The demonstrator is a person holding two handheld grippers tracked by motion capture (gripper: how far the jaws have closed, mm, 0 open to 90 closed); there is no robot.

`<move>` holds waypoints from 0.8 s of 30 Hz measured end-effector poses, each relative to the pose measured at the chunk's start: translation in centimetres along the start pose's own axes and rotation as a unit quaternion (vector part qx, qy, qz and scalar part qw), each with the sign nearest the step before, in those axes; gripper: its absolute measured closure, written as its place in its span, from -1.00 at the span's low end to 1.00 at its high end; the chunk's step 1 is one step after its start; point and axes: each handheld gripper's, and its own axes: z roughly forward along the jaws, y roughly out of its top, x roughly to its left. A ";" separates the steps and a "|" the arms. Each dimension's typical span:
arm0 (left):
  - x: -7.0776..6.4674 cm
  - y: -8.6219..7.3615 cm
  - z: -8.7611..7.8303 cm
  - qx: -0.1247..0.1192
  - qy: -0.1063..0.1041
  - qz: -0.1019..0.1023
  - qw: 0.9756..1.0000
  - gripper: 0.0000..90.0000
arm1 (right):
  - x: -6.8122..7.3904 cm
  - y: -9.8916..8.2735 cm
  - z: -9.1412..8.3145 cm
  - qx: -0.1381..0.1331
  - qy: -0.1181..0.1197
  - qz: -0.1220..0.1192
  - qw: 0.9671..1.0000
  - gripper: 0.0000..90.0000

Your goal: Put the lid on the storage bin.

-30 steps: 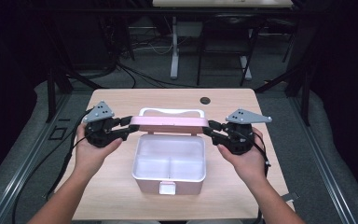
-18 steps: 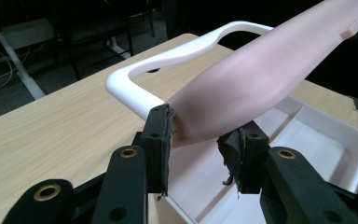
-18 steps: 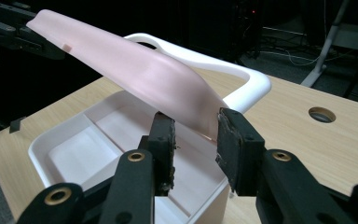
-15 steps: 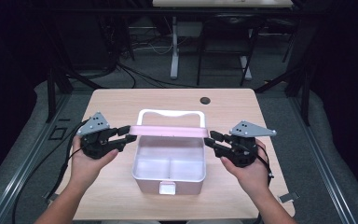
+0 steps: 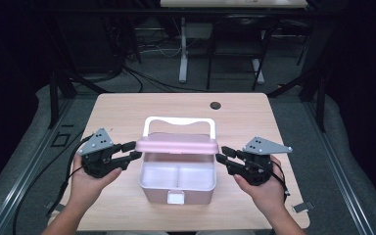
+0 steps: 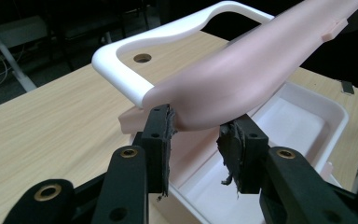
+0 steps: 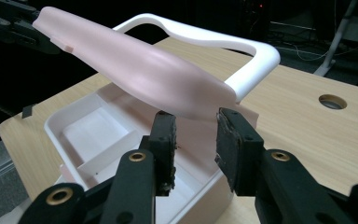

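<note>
The light wooden desk (image 5: 127,117) carries a white lunch box (image 5: 177,181) near the middle of its front edge, its base open to show two compartments split by a low wall, with a small white latch (image 5: 176,198) on the front wall. A round cable hole (image 5: 215,105) sits close to the desk's far edge, right of centre. The pink lid (image 5: 177,145) is tilted partway down over the back of the box, with the white carry handle (image 5: 178,122) standing out behind it. The left gripper (image 5: 129,151) is at the lid's left end; in the left gripper view its jaws stand apart, the pads (image 6: 165,135) just at the lid's rounded corner without clamping it. The right gripper (image 5: 223,159) is at the lid's right end, jaws likewise apart beneath the corner. Each gripper is held in a hand near the desk's front corners.
</note>
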 end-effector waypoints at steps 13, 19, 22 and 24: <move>-0.9 -2.1 -0.4 0.004 -0.009 0.000 1.000 0.42 | 0.2 -2.1 -0.2 0.003 0.023 0.009 1.000 0.51; -0.7 -3.0 -0.2 0.004 -0.005 -0.012 1.000 0.43 | 0.1 -2.7 -0.1 0.008 0.021 0.013 1.000 0.51; -0.5 -3.4 -0.1 -0.001 -0.007 -0.024 1.000 0.44 | 0.2 -2.9 -0.1 0.015 0.006 0.015 1.000 0.51; -0.4 -3.6 0.0 -0.006 -0.012 -0.030 0.999 0.45 | 0.1 -3.0 0.0 0.017 0.005 0.016 1.000 0.51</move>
